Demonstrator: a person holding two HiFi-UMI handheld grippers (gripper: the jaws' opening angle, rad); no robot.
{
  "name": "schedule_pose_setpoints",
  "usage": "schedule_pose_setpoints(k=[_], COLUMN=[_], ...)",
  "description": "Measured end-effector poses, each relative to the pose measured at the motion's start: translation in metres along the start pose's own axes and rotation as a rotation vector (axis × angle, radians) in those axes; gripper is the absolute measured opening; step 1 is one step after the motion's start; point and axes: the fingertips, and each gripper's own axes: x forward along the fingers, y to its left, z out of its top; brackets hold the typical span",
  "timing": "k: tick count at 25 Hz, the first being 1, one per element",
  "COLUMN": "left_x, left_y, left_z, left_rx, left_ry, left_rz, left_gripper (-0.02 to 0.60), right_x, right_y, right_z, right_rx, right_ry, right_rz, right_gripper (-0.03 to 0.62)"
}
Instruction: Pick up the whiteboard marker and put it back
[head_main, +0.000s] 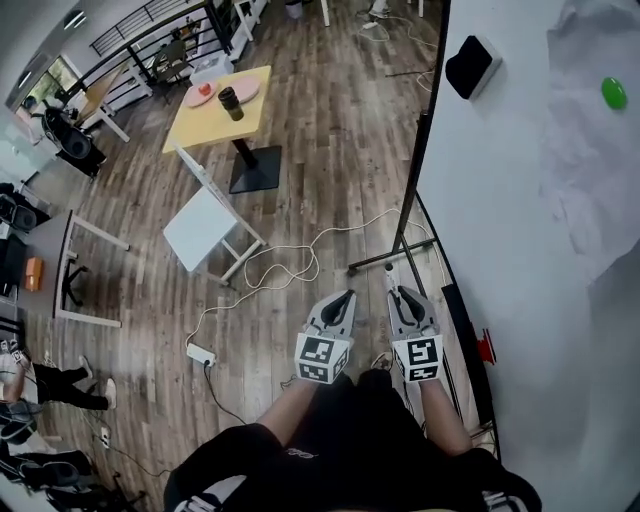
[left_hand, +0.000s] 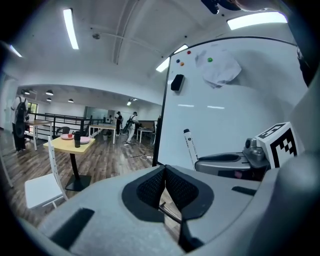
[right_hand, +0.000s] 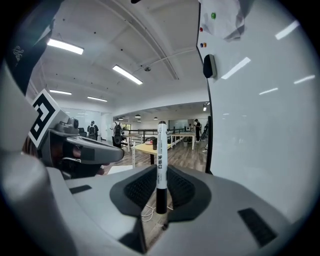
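Chinese print "白板笔" on the whiteboard marker (right_hand: 161, 155)

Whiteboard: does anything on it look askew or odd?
Yes: the white paper sheet under a green magnet is wrinkled and hangs crooked, not flat against the whiteboard.

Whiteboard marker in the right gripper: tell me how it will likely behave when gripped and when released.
The whiteboard marker looks stiff: it stands straight and upright between the pads of the right gripper. Being slim plastic, it is probably light. Its round, smooth barrel would likely roll on a flat surface and might slip in a loose grip.
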Motion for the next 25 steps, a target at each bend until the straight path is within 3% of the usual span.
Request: schedule_pose_setpoints(k=[6, 12, 21, 25], left_x=[0.021, 0.053, 0.09, 0.1], left_y=[-0.001, 0.023, 0.046, 0.027], left_z=[-0.002, 0.0, 0.009, -0.004], left_rx=[0.019, 0.021, 0.038, 0.076], left_ry=[0.033, 0.048, 0.086, 0.136], left_rz=[-0.05, -0.132, -0.408, -0.57], left_gripper=[0.007, 0.008, 0.007, 0.007], right_x=[0.006, 0.029, 0.03, 0.01], right_y=[-0.017, -0.029, -0.032, -0.036], right_z=[-0.011, -0.007, -0.016, -0.031], right_rx=[0.033, 0.009, -0.005, -0.034], right_ry=[0.022, 0.047, 0.226, 0.346], right_rz=[-0.049, -0.142, -0.438, -0.593], right_gripper=[0.055, 0.055, 0.055, 0.055])
